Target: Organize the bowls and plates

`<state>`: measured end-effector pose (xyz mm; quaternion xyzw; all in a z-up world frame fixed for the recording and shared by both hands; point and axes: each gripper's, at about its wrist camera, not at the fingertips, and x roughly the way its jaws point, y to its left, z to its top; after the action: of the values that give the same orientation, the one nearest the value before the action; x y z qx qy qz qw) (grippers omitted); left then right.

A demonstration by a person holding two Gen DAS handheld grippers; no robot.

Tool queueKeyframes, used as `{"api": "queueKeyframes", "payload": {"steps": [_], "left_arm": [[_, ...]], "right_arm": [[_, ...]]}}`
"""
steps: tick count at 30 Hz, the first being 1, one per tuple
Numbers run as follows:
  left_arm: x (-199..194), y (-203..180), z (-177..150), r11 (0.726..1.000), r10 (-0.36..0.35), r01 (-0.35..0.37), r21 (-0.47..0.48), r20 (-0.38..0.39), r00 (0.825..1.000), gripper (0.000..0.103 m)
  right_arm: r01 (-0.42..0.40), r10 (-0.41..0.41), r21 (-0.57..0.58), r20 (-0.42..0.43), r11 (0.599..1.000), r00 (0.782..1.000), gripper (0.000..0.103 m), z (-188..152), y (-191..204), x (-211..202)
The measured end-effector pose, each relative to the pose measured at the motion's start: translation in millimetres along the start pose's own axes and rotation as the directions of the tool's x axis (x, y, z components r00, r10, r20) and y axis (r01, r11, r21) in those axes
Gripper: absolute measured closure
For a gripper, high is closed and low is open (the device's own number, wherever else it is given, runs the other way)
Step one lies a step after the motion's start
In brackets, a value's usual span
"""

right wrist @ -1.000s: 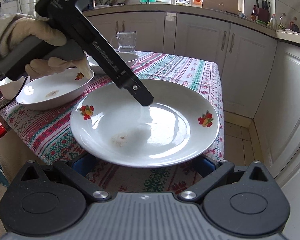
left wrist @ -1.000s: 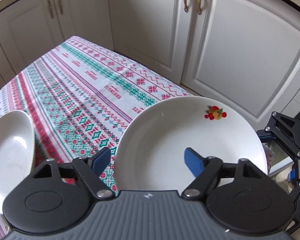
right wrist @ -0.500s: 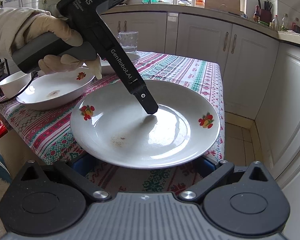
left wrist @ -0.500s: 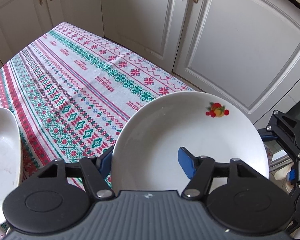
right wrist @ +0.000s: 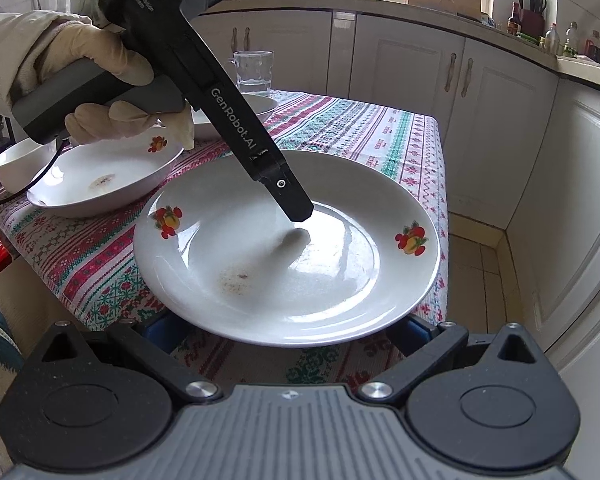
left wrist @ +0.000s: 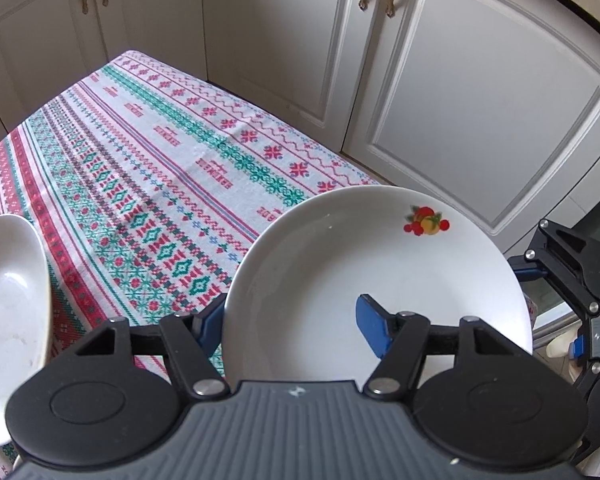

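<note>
Left claw [left wrist: 292, 320] had just closed on the white fruit-print ceramic plate's [left wrist: 372, 264] rim. Right claw [right wrist: 284, 330] straddled its near edge; grip unclear.

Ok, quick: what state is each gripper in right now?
Left gripper: jaws have just been closing, shut on the rim of the plate.
Right gripper: open, fingers spread beneath the plate's near edge.

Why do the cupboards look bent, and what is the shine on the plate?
Left wrist view: the fisheye lens bows the cream cupboard doors; light is even. Right wrist view: window daylight glares off the white fruit-printed plate, and the black left gripper casts a soft shadow there; counter clutter is small and hazy.
</note>
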<state>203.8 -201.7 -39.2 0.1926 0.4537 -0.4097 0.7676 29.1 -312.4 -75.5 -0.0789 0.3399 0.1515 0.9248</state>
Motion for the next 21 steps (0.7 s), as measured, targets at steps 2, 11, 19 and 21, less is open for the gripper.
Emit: {"api": "queueKeyframes", "payload": {"steps": [2,11,19,21], "left_arm": [[-2.1,3.4,0.0,1.000,0.001,-0.001,-0.012,0.004,1.000,0.037],[-5.3,23.1,10.2,0.999,0.017,-0.015,-0.042,0.041,0.999,0.037],[7.1,43.6,25.3,0.998,0.034,-0.031,-0.058,0.058,0.998,0.037],[11.8,48.8,28.8,0.997,0.036,-0.032,-0.067,0.059,0.998,0.037]], "right_arm": [[-0.007,0.007,-0.003,0.002,1.000,1.000,0.000,3.4,-1.4,0.5],[-0.021,0.021,-0.048,-0.001,0.999,1.000,0.000,25.7,-13.2,12.4],[-0.031,0.031,-0.050,-0.006,0.998,1.000,0.000,40.9,-31.0,34.0],[-0.029,0.028,-0.055,-0.010,0.998,1.000,0.000,43.7,-33.9,40.1]]}}
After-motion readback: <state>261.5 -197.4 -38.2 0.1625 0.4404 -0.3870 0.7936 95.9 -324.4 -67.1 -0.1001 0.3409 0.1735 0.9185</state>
